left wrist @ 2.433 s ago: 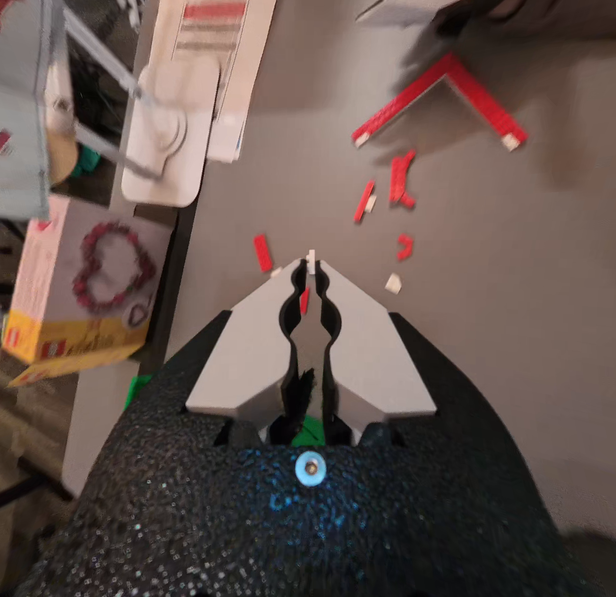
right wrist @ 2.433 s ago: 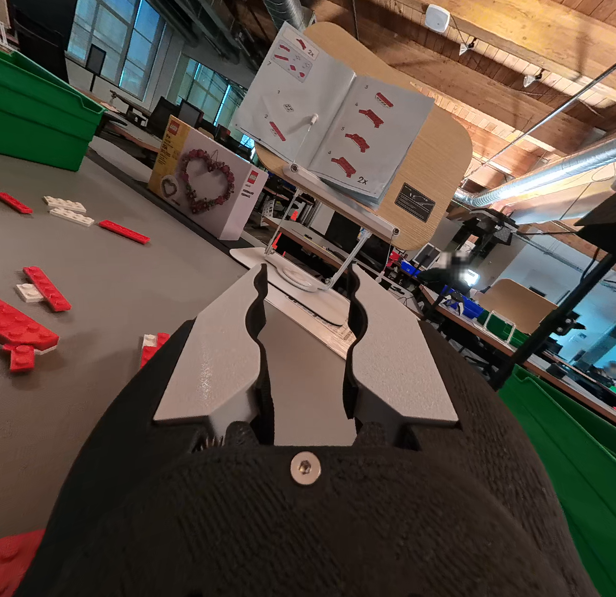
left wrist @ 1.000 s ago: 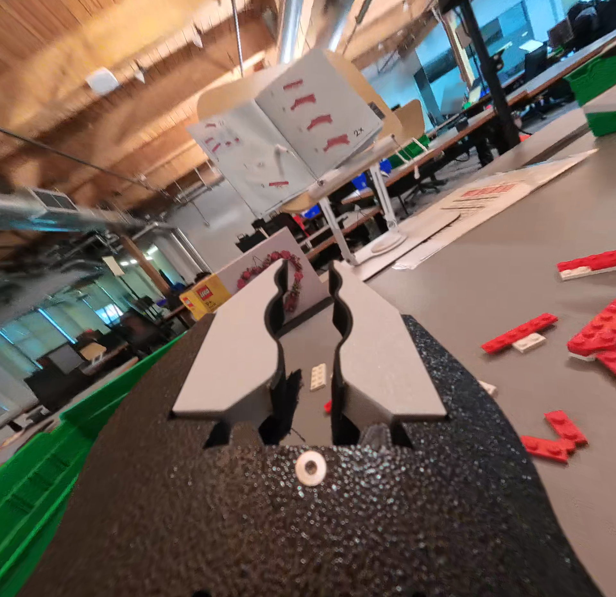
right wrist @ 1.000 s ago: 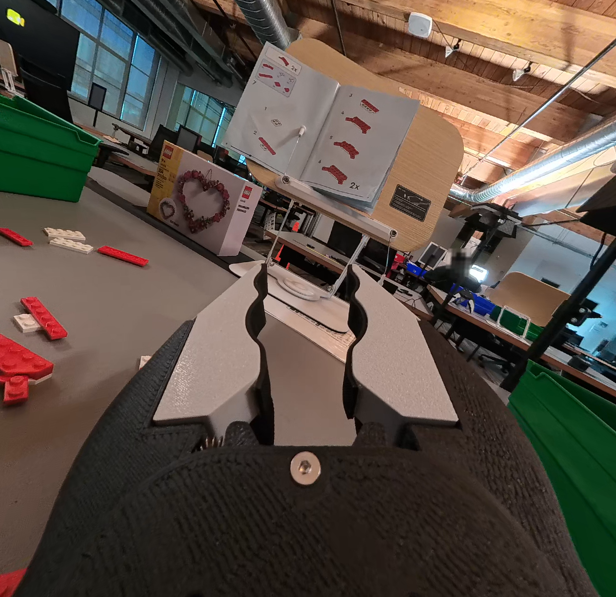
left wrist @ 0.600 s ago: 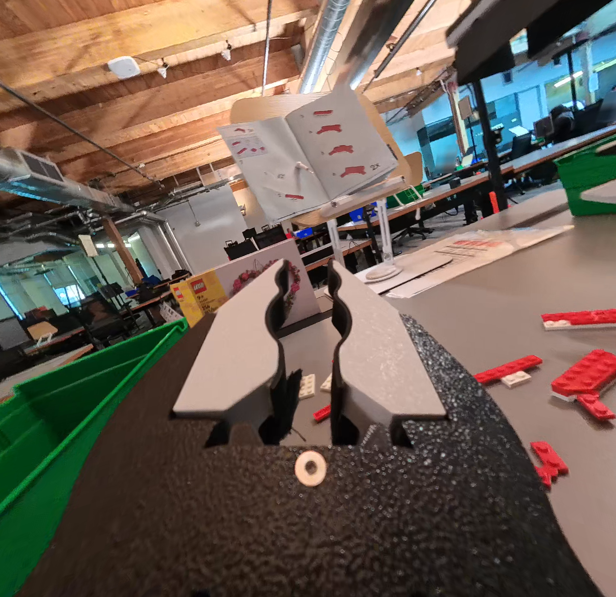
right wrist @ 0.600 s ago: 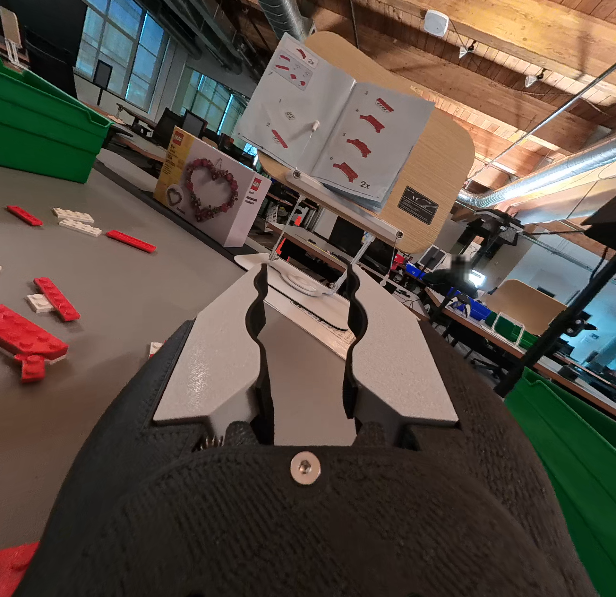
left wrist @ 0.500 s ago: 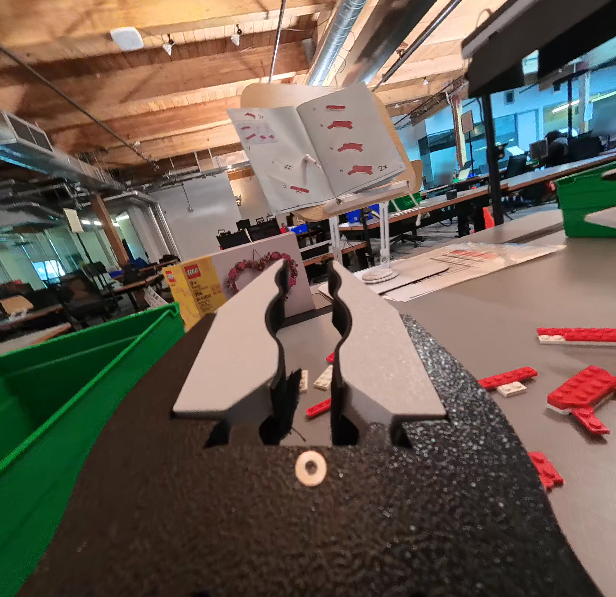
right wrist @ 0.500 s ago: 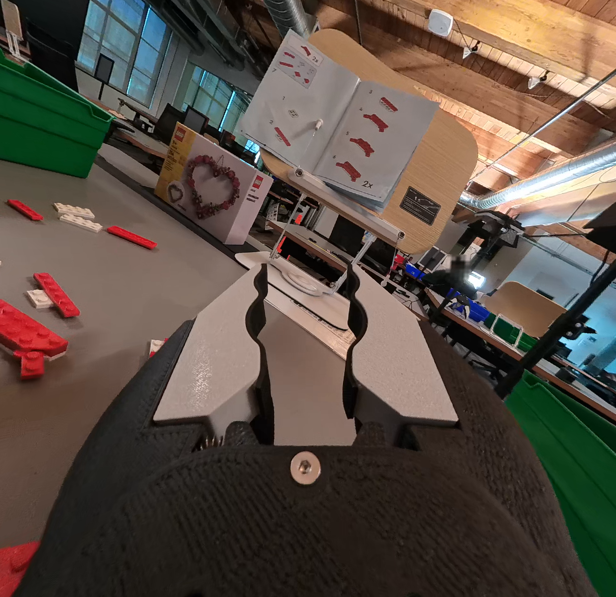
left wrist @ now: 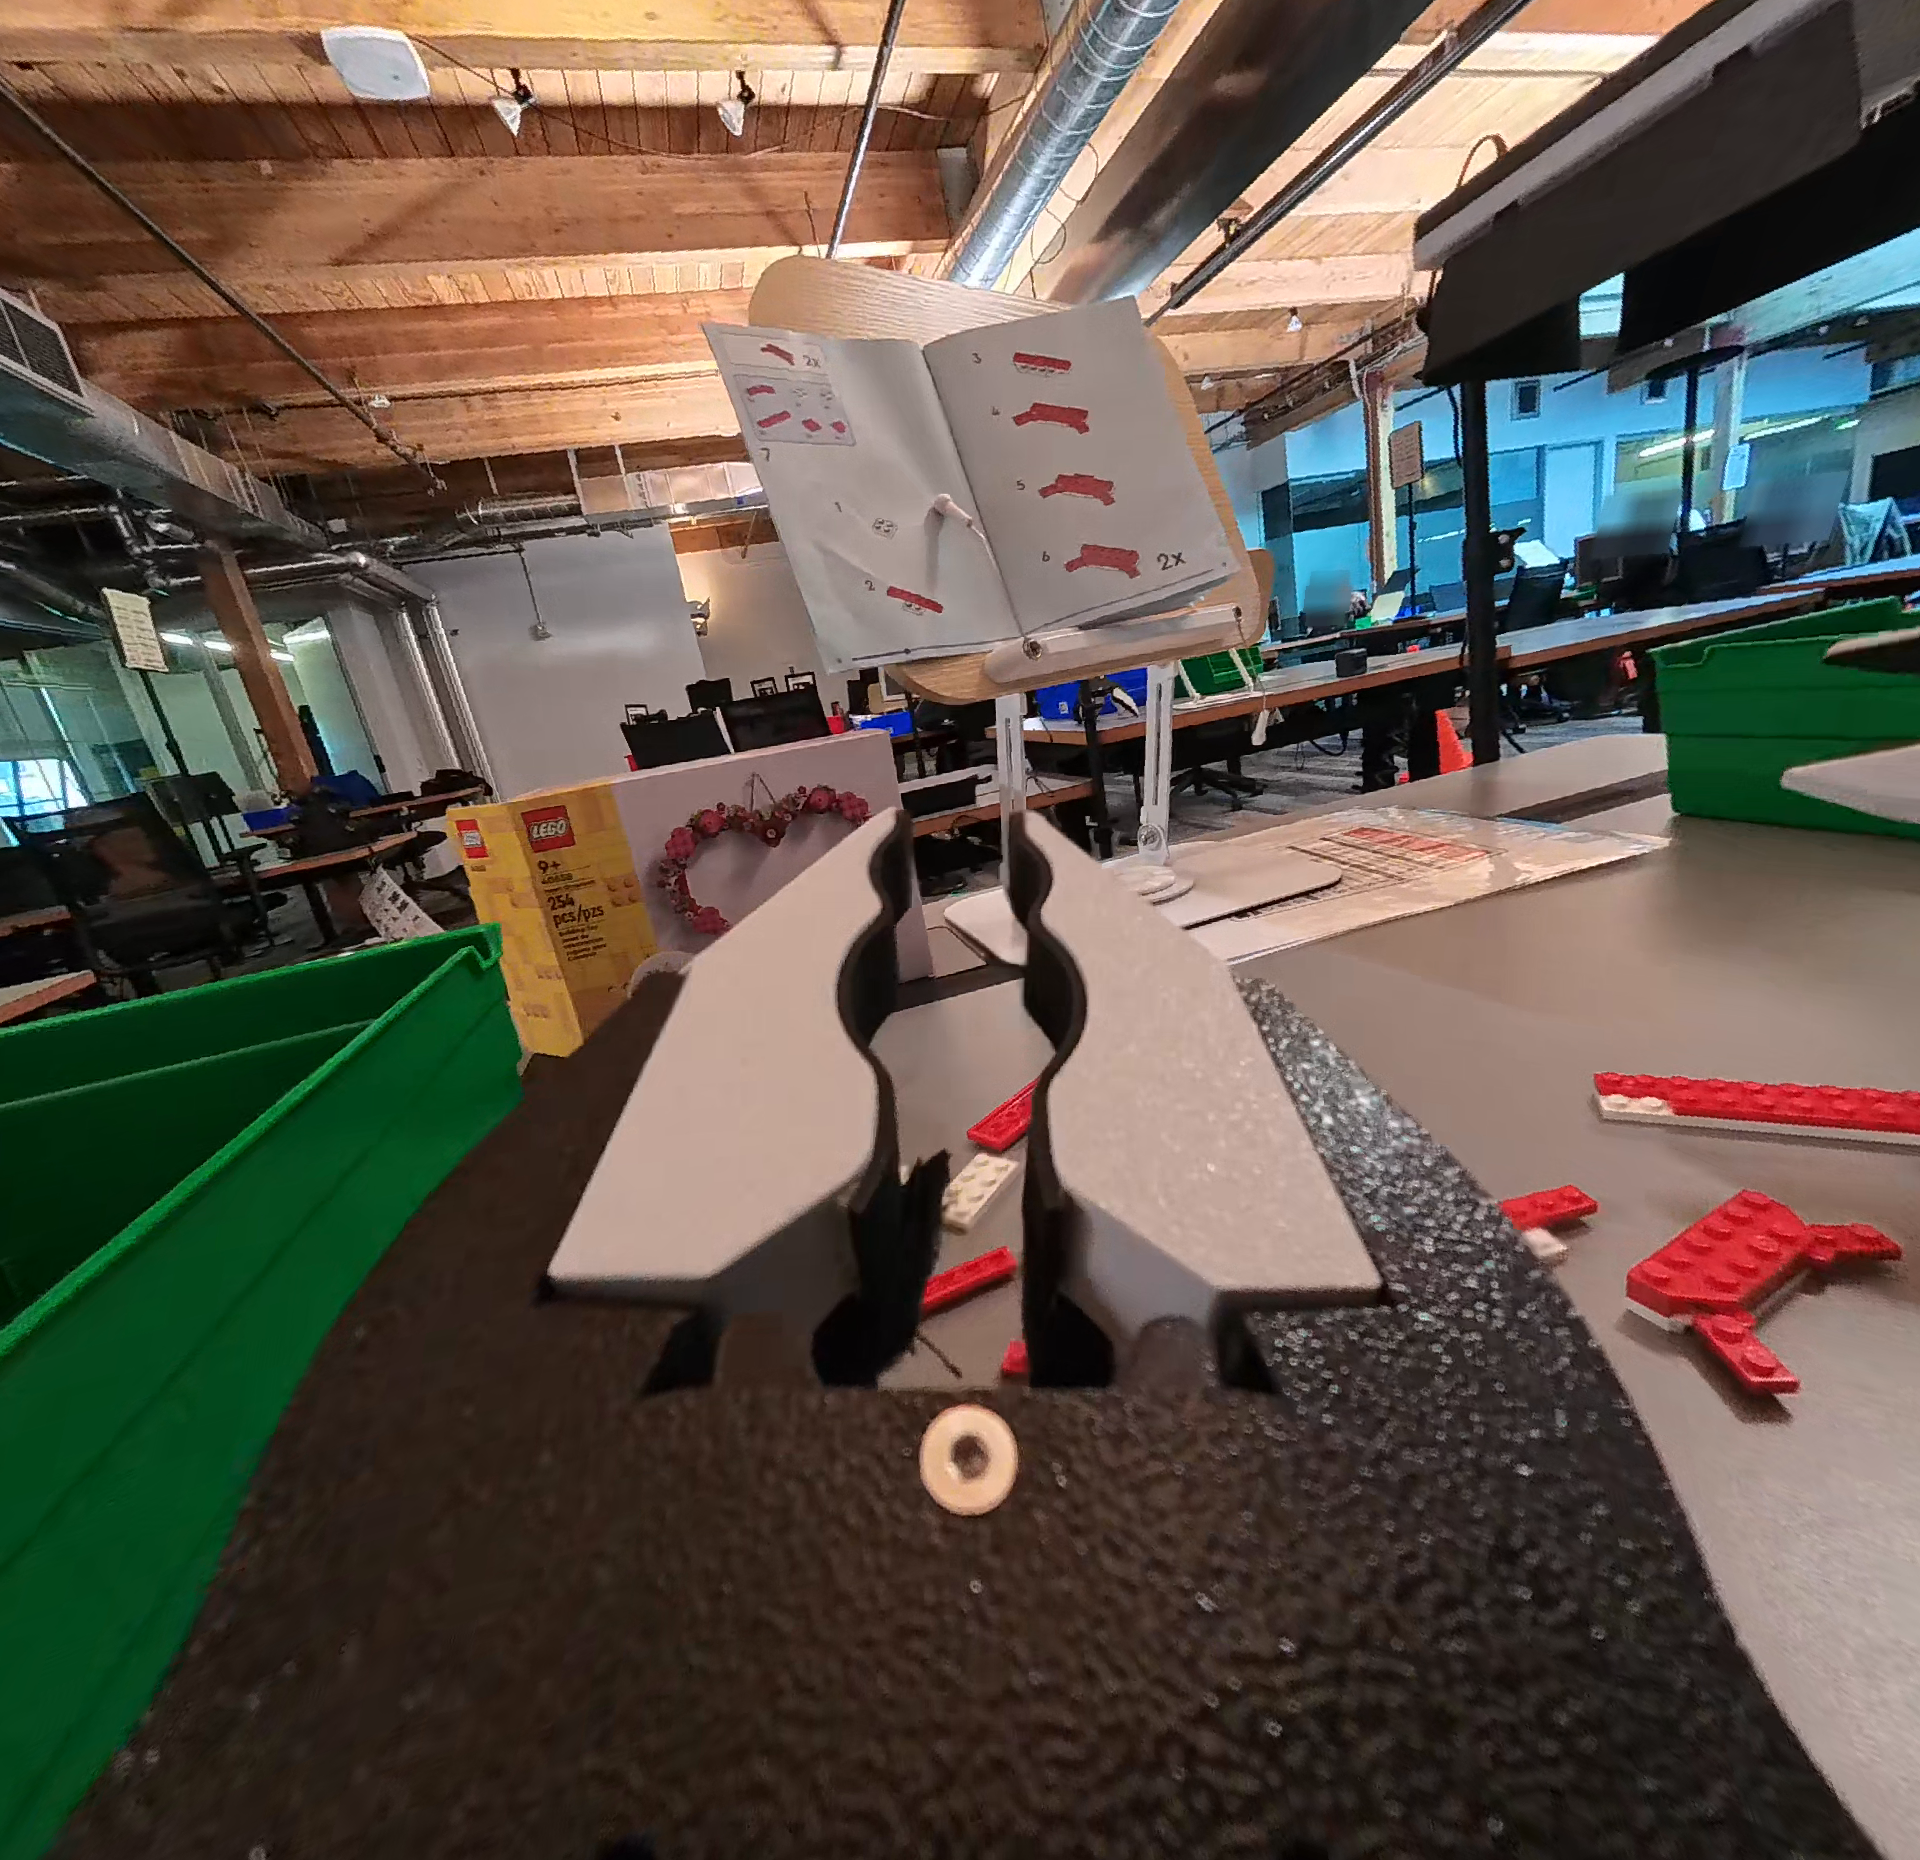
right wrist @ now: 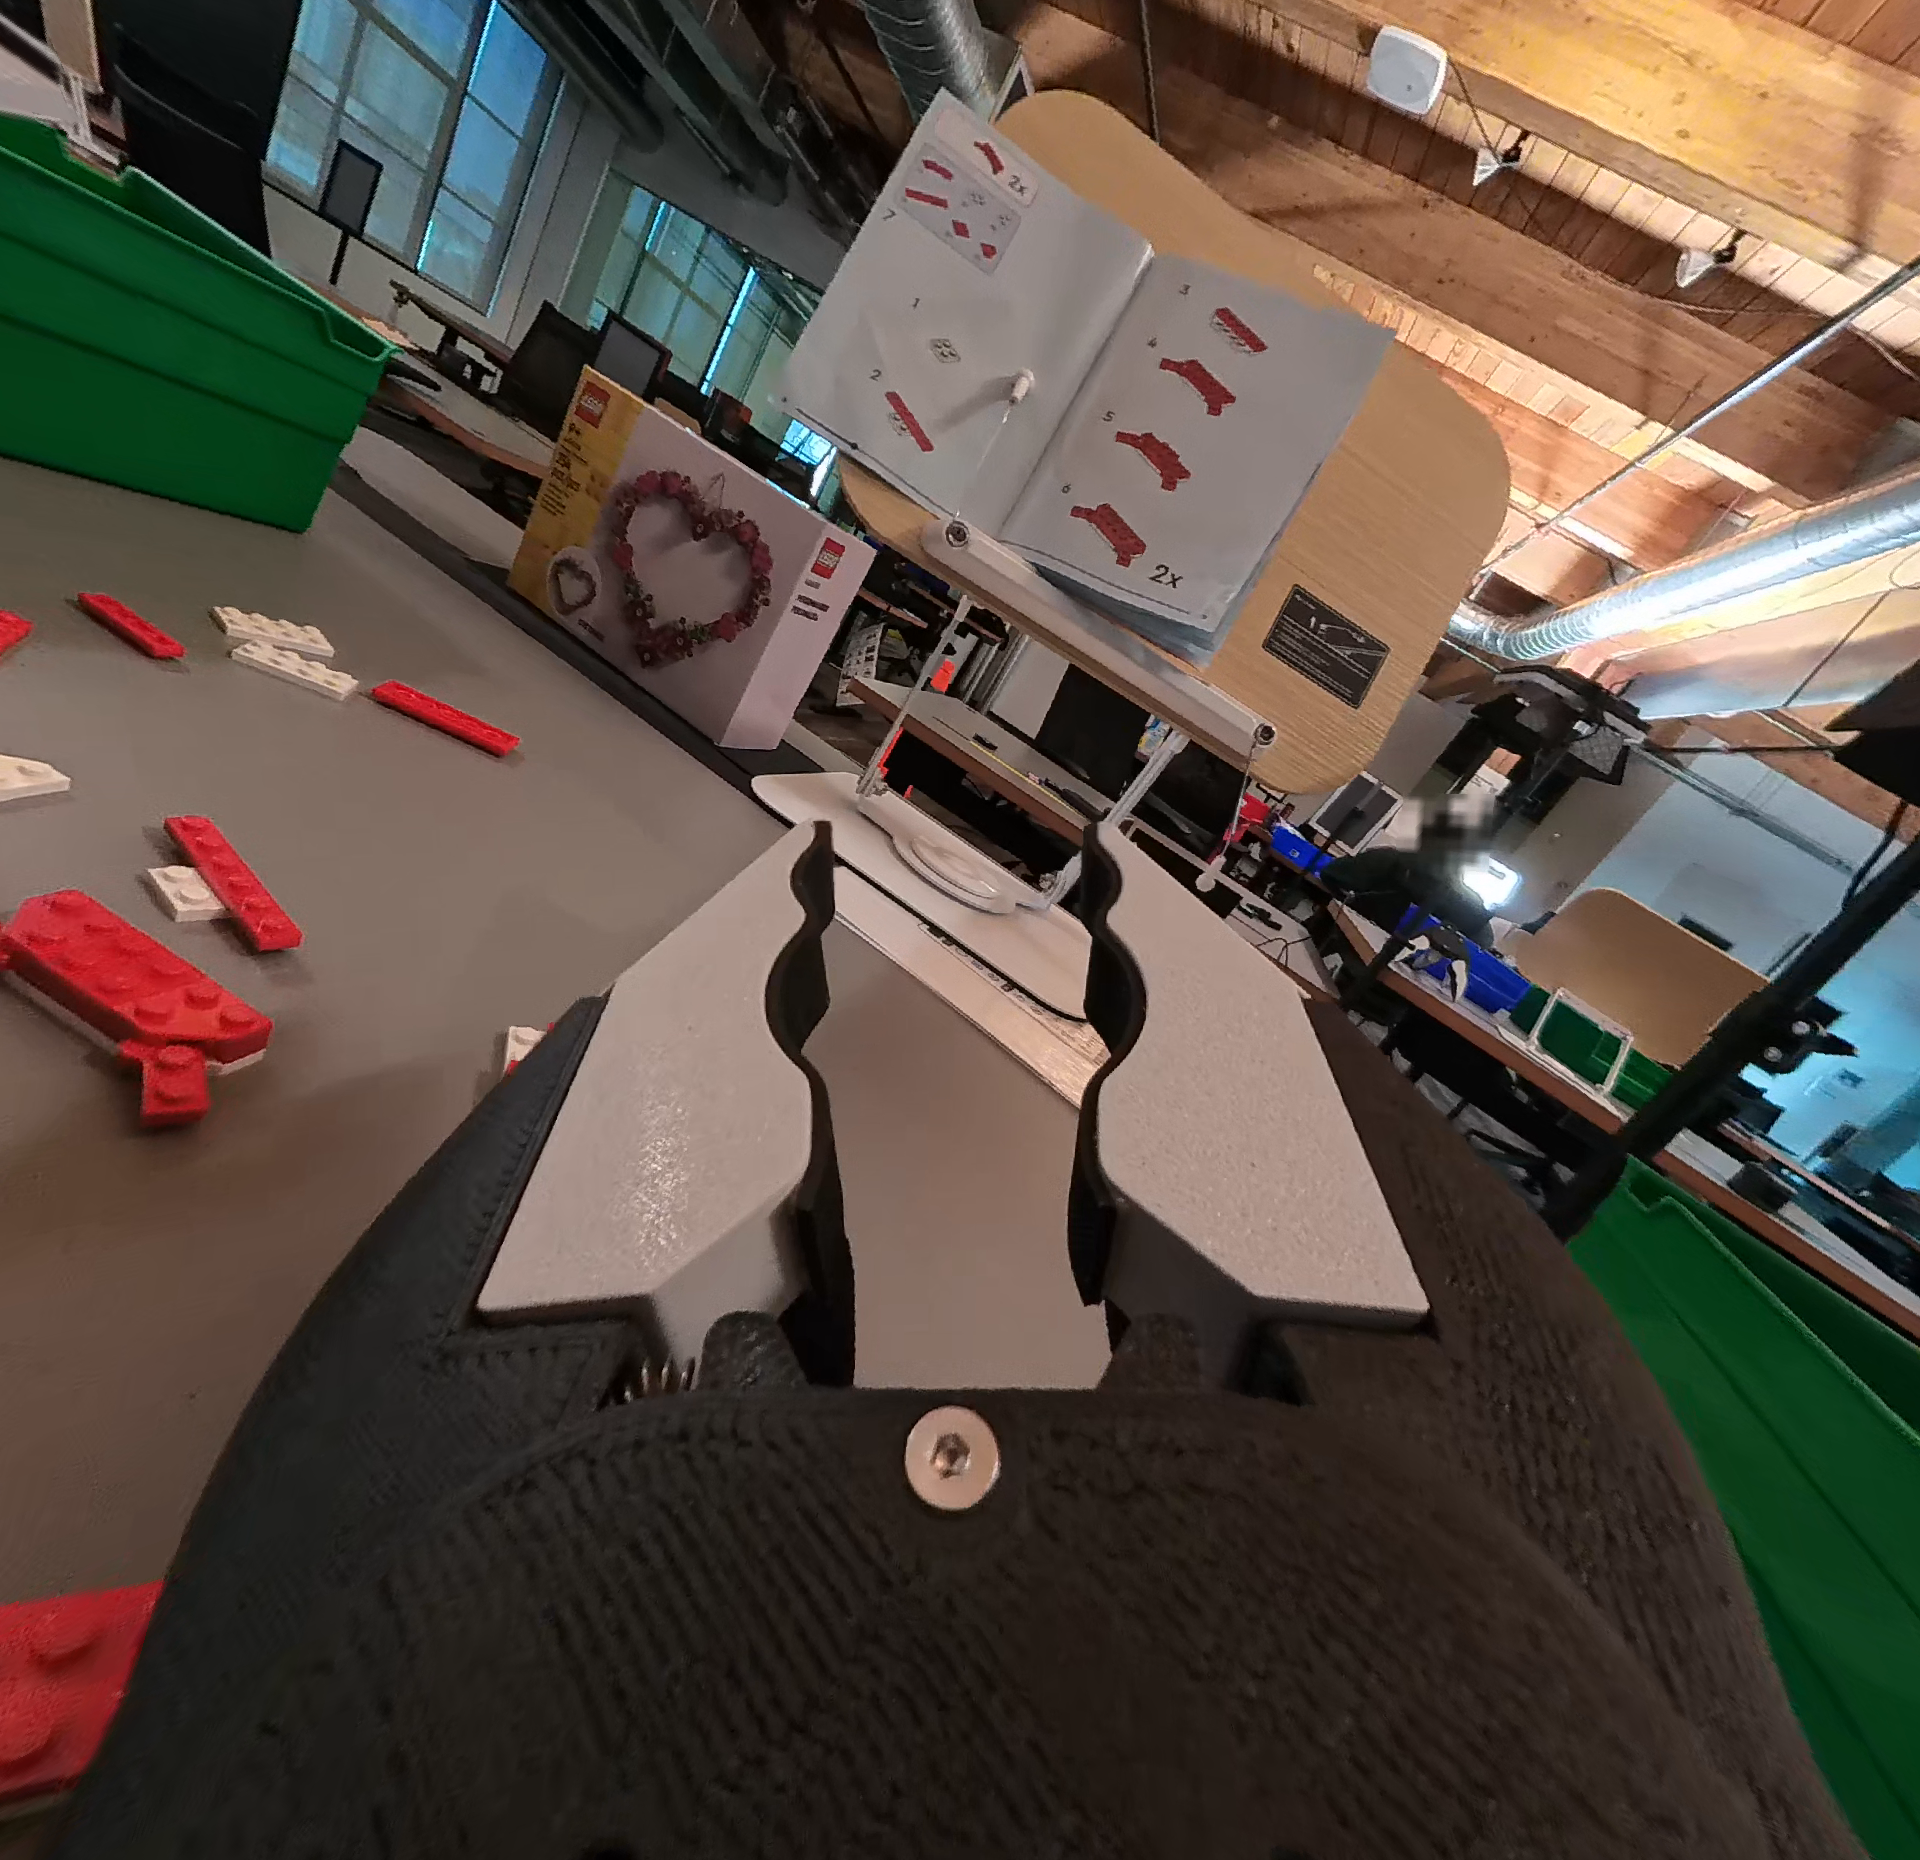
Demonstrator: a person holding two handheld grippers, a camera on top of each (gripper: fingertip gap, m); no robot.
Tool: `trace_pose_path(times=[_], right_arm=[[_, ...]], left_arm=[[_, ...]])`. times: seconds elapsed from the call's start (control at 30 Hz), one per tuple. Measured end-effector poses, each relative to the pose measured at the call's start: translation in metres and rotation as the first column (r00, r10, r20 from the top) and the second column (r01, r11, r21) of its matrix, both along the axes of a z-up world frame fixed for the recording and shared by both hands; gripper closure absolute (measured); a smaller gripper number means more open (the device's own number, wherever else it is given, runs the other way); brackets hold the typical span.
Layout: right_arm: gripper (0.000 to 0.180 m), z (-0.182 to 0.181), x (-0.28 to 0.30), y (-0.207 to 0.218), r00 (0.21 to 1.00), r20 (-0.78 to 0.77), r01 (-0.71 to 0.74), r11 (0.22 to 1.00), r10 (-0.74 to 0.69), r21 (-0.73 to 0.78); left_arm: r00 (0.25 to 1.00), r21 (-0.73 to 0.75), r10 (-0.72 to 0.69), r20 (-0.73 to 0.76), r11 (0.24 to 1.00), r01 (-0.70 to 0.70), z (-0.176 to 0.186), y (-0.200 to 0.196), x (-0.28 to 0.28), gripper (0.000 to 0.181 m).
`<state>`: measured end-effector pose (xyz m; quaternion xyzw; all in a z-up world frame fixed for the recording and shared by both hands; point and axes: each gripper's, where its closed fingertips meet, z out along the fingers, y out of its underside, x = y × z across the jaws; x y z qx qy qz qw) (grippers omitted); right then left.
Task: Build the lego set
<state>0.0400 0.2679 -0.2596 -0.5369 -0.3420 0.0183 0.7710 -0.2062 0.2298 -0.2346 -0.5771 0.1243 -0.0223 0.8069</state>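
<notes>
Both grippers hover low over the grey table (left wrist: 1558, 979) and face the open instruction booklet (left wrist: 977, 480) on its stand; it also shows in the right wrist view (right wrist: 1070, 397). My left gripper (left wrist: 958, 844) is open a little and empty. Through its gap I see a white plate (left wrist: 977, 1187) and thin red plates (left wrist: 966, 1280) on the table. To its right lie a red wedge assembly (left wrist: 1756, 1265) and a long red strip (left wrist: 1766, 1104). My right gripper (right wrist: 956, 854) is open wide and empty. To its left lie the red wedge assembly (right wrist: 135, 989), a red plate on a white one (right wrist: 234, 880) and white plates (right wrist: 275, 626).
The set's box (left wrist: 665, 875) stands at the table's far edge, also in the right wrist view (right wrist: 675, 584). Green bins sit at the left (left wrist: 208, 1135) and far right (left wrist: 1787, 719). Another green bin (right wrist: 1766, 1395) is close on the right. A paper sheet (left wrist: 1403, 865) lies by the stand's base. One gripper's finger ends stand about 25 centimetres off the other's.
My left gripper has swung up from looking down at the table to level, facing the booklet, and its jaws have opened from nearly shut. My right gripper has only shifted slightly.
</notes>
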Motion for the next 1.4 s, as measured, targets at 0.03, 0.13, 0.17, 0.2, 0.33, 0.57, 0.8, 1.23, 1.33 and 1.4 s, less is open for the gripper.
trace_pose_path(times=[0.03, 0.13, 0.17, 0.2, 0.33, 0.57, 0.8, 1.23, 1.33, 1.4], right_arm=[[0.134, 0.0, -0.001, 0.0, 1.0, 0.004, -0.003, 1.0, 0.003, 0.0], [0.134, -0.001, -0.003, -0.001, 1.0, 0.014, -0.01, 1.0, 0.01, 0.0], [0.134, -0.001, -0.003, -0.001, 1.0, 0.014, -0.01, 1.0, 0.01, 0.001], [0.134, -0.001, -0.003, -0.001, 1.0, 0.014, -0.01, 1.0, 0.01, 0.001], [0.125, 0.002, -0.001, -0.001, 1.0, 0.011, 0.008, 1.0, -0.008, 0.019], [0.121, 0.016, -0.018, -0.015, 0.998, 0.037, -0.056, 0.997, 0.054, 0.058], [0.129, 0.021, -0.095, -0.033, 0.887, 0.152, -0.393, 0.886, 0.436, -0.247], [0.144, -0.083, -0.134, -0.042, 0.567, 0.385, -0.135, 0.543, 0.728, -0.829], [0.144, -0.095, -0.135, -0.048, 0.557, 0.324, -0.123, 0.462, 0.765, -0.878], [0.147, -0.098, -0.138, -0.051, 0.545, 0.312, -0.129, 0.446, 0.778, -0.886]], left_arm=[[1.0, 0.002, -0.006, 0.009, 1.0, 0.006, 0.001, 0.0, 0.0, 0.165], [1.0, 0.01, 0.0, 0.0, 1.0, 0.0, 0.003, 0.001, -0.001, 0.165], [1.0, 0.012, 0.001, -0.001, 1.0, -0.001, 0.004, 0.001, -0.002, 0.165], [1.0, 0.015, 0.002, -0.001, 1.0, -0.002, 0.005, 0.0, -0.003, 0.165], [1.0, 0.024, -0.004, -0.005, 1.0, 0.004, 0.008, -0.002, -0.006, 0.168], [0.995, 0.052, 0.023, -0.095, 0.998, -0.018, 0.008, -0.002, -0.005, 0.168], [0.998, 0.015, -0.017, -0.053, 1.0, 0.018, 0.001, 0.005, 0.001, 0.169], [0.999, 0.014, 0.003, -0.037, 1.0, -0.002, 0.001, 0.005, -0.008, 0.171], [0.999, 0.012, -0.005, -0.051, 1.0, 0.005, 0.0, 0.005, -0.004, 0.172], [0.998, 0.013, -0.008, -0.061, 1.0, 0.009, 0.0, 0.005, -0.002, 0.173]])
